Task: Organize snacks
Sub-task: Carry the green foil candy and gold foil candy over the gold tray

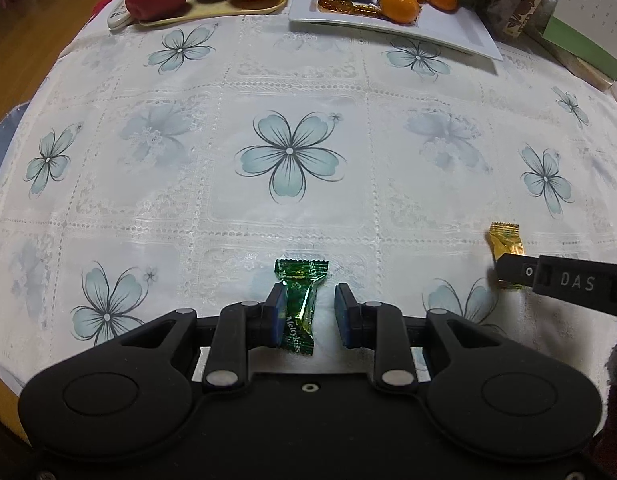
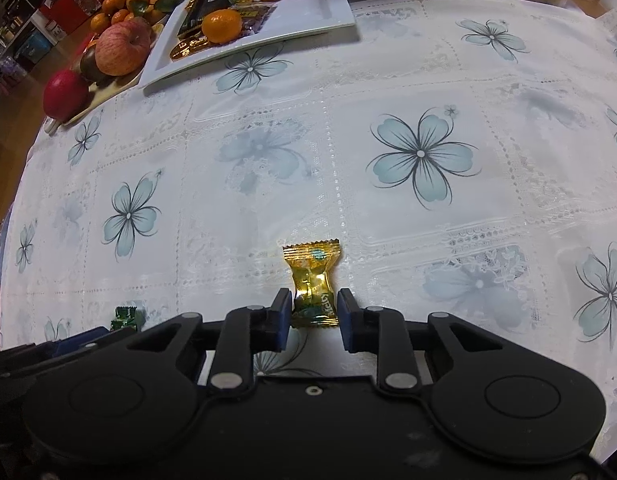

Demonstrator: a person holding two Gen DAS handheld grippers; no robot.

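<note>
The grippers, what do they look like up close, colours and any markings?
Both grippers, left and right, have matte black bodies with rounded shoulders, black linkage arms on silver pivot pins, and blue pads on the jaws. White letters "DAS" mark the right gripper's side. No cables show.

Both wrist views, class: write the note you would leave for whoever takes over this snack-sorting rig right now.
Left hand-held gripper: open around the green candy; only one pad touches it.
Right hand-held gripper: shut on the gold candy, which lies on the tablecloth.
Done: white tray already holds snacks and mandarins.
Left: grip the green candy, then probably carry both to the tray.
</note>
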